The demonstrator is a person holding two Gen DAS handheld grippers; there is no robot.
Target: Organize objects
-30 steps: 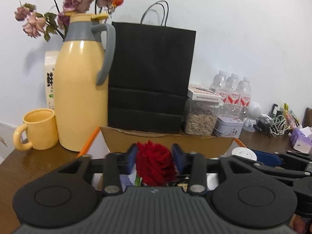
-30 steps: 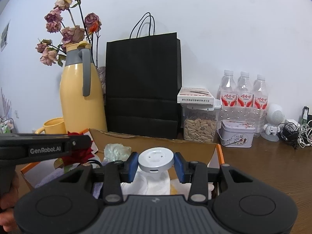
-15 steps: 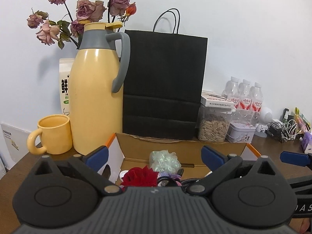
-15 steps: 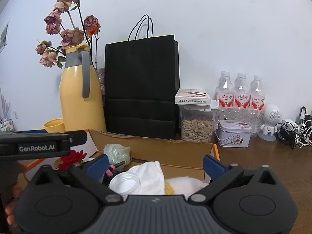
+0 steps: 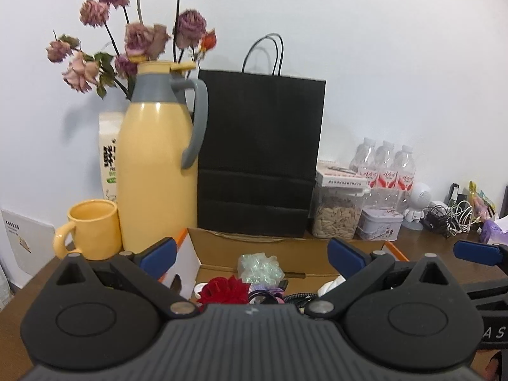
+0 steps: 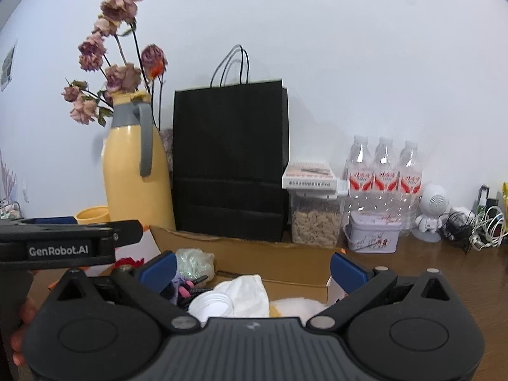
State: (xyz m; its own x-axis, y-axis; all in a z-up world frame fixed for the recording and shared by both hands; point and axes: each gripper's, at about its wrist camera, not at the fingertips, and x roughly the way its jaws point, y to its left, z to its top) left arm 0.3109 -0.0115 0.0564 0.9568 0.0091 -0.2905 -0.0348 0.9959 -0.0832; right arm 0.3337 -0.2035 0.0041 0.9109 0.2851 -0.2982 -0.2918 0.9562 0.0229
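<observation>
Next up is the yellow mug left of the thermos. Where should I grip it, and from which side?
I would take the yellow mug by its rim wall with the left tool, coming from above. It stands upright with its mouth open, so one finger can go inside and one outside. Its handle points left, away from the thermos close on its right, so pinch the near or left wall.
</observation>
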